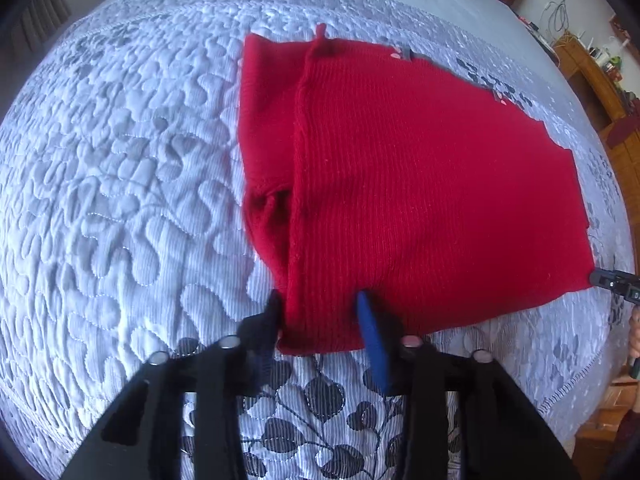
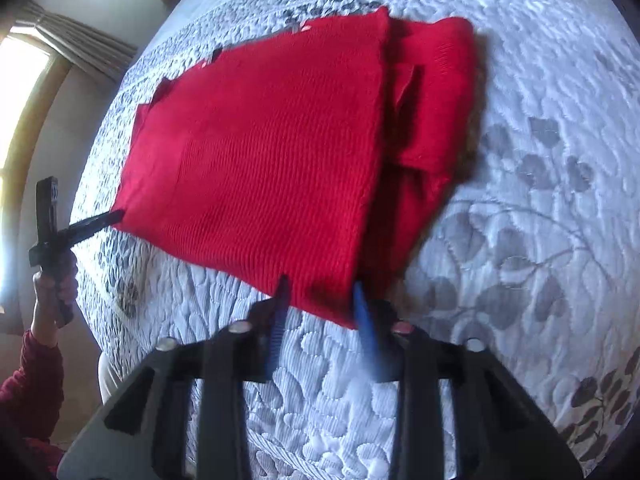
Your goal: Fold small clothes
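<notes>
A red knitted garment (image 1: 400, 184) lies partly folded on the quilted bedspread, with one side panel folded over the body. My left gripper (image 1: 320, 300) is open, its jaws set on either side of the garment's near left corner. In the right wrist view the garment (image 2: 260, 152) shows again. My right gripper (image 2: 320, 286) is open, its jaws astride the near right corner. The left gripper's tip (image 2: 100, 220) touches the garment's left edge in the right wrist view. The right gripper's tip (image 1: 612, 280) shows at the garment's right edge in the left wrist view.
The white-grey quilted bedspread (image 1: 120, 200) with a dark leaf print (image 2: 520, 240) covers the bed. Wooden furniture (image 1: 600, 80) stands at the far right. A bright window with curtain (image 2: 28, 92) is at the left. The person's hand and red sleeve (image 2: 40, 320) show at the lower left.
</notes>
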{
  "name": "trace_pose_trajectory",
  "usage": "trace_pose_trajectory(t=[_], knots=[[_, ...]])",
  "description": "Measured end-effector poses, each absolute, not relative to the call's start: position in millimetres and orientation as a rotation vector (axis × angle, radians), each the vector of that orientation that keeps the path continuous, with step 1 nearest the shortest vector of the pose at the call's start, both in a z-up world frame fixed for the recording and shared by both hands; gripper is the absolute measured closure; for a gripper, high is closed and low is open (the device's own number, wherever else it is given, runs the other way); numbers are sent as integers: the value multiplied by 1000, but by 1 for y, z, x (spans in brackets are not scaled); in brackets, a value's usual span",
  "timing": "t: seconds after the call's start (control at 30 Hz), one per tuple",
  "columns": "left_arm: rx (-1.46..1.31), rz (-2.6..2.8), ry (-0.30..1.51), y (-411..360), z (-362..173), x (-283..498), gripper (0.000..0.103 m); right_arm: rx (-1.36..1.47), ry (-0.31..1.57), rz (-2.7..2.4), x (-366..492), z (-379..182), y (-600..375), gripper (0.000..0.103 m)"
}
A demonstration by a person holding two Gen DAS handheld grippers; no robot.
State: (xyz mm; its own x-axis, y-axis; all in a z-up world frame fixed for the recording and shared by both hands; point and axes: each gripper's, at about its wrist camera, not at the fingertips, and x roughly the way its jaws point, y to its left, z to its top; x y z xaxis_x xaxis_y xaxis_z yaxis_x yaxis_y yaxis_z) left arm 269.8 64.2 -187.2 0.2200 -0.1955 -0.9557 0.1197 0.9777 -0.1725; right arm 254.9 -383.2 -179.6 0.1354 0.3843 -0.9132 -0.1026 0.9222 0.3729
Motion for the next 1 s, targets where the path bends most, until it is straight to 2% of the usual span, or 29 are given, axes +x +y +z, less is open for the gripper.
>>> trace_pose_trajectory(t=[0.03, 0.13, 0.3, 0.43, 0.53, 0.63, 0.67, 0.7, 0.73, 0.77, 0.83, 1.0], knots=[[-76, -216, 1338, 65, -187, 271, 82, 230, 1392, 362, 255, -178, -381, 99], [-108, -226, 1359, 67, -186, 276, 88, 236, 1358, 385, 248, -165, -385, 99], [-135, -242, 1363, 75, -179, 275, 90, 264, 1347, 430, 234, -154, -398, 100], [-99, -235, 1377, 72, -191, 275, 89, 237, 1444, 377, 232, -189, -404, 100], [-59, -235, 1364, 64, -189, 273, 88, 252, 1435, 377, 233, -199, -401, 100], [-57, -232, 1369, 59, -179, 270, 80, 244, 1424, 370, 232, -190, -397, 96], [-66, -229, 1378, 59, -176, 268, 69, 253, 1422, 368, 232, -187, -396, 95], [-82, -230, 1385, 60, -171, 266, 61, 275, 1415, 368, 231, -182, -397, 87], [-106, -239, 1384, 60, -166, 262, 45, 291, 1407, 366, 230, -180, -400, 76], [-124, -245, 1378, 62, -161, 258, 35, 312, 1394, 354, 229, -175, -404, 70], [-147, -249, 1380, 61, -157, 252, 35, 349, 1375, 332, 228, -168, -413, 49], [-232, -248, 1410, 72, -167, 252, 33, 421, 1408, 302, 229, -181, -424, 48]])
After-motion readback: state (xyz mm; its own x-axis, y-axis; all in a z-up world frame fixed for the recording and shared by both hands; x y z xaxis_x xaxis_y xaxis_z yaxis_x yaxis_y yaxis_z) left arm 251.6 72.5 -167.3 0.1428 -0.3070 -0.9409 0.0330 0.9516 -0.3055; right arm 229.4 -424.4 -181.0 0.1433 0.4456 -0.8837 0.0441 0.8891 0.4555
